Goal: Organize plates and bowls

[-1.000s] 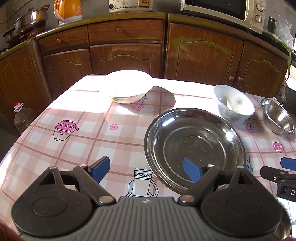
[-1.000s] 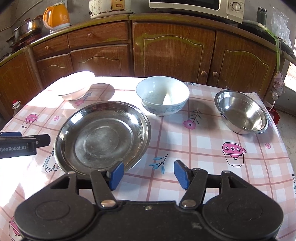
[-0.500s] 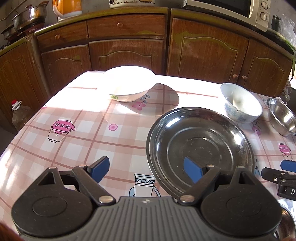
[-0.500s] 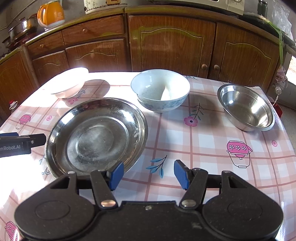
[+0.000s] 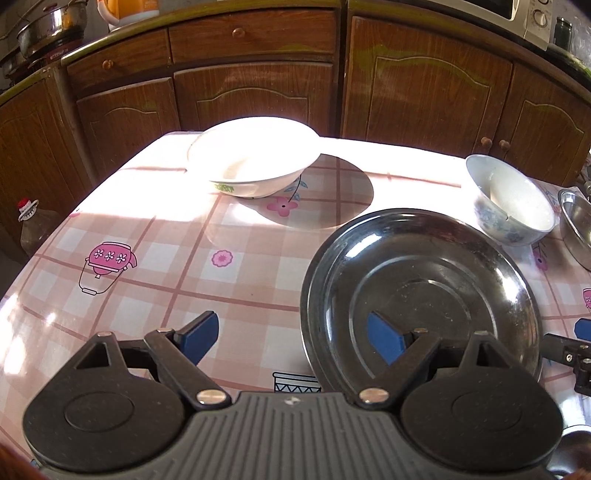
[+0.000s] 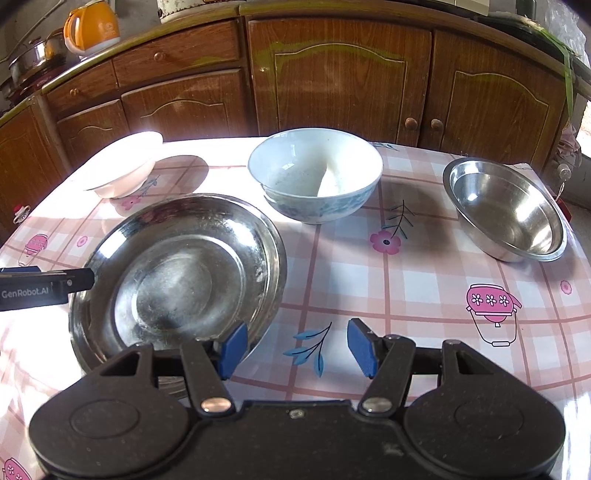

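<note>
A wide steel plate (image 5: pixel 421 291) (image 6: pixel 177 273) lies on the checked tablecloth nearest me. My left gripper (image 5: pixel 291 336) is open and straddles its left rim, one blue pad above the plate, the other over cloth. My right gripper (image 6: pixel 297 343) is open too, with its left pad at the plate's near right rim and nothing between the pads. Behind the plate stand a white bowl (image 5: pixel 255 158) (image 6: pixel 122 166) in bright sun, a blue-patterned bowl (image 5: pixel 509 199) (image 6: pixel 317 173), and a steel bowl (image 6: pixel 506 210) at the right.
Brown wooden cabinets (image 6: pixel 340 74) run along behind the table. An orange kettle (image 6: pixel 92 26) and pots (image 5: pixel 48 26) sit on the counter. A plastic bottle (image 5: pixel 33 225) stands on the floor past the table's left edge.
Both grippers have moved forward and a little lower toward the table, so the plate and bowls look larger. Both stay open, and no dish has moved.
</note>
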### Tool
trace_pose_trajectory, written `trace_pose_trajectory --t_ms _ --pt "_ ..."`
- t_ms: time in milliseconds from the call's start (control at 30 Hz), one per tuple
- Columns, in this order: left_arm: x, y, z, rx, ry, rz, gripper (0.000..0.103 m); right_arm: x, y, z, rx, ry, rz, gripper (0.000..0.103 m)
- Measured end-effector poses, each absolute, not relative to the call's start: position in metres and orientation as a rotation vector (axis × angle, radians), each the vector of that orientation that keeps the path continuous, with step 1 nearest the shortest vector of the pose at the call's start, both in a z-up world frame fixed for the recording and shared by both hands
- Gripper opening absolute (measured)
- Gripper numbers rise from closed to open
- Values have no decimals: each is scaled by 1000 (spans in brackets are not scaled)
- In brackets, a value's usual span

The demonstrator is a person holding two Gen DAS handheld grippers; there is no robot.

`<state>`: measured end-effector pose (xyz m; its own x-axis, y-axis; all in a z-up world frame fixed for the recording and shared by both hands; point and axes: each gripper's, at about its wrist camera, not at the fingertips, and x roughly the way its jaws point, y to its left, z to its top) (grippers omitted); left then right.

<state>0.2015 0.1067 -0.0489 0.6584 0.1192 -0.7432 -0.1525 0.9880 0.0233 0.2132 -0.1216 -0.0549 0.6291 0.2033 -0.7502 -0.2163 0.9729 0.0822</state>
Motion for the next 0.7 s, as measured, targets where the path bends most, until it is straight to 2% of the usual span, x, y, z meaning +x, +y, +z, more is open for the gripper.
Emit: trace_pose_trajectory --t_ms 300,467,567,700 --pt "215 105 -56 -29 843 139 88 229 -124 -61 20 850 234 72" --pt "220 104 -58 -29 843 119 82 235 -119 -62 28 838 257 72" --pt "224 104 -60 -24 841 106 77 241 -115 -64 45 838 275 72" --pt "230 104 -65 -26 853 85 60 248 -109 -67 68 845 291 71"
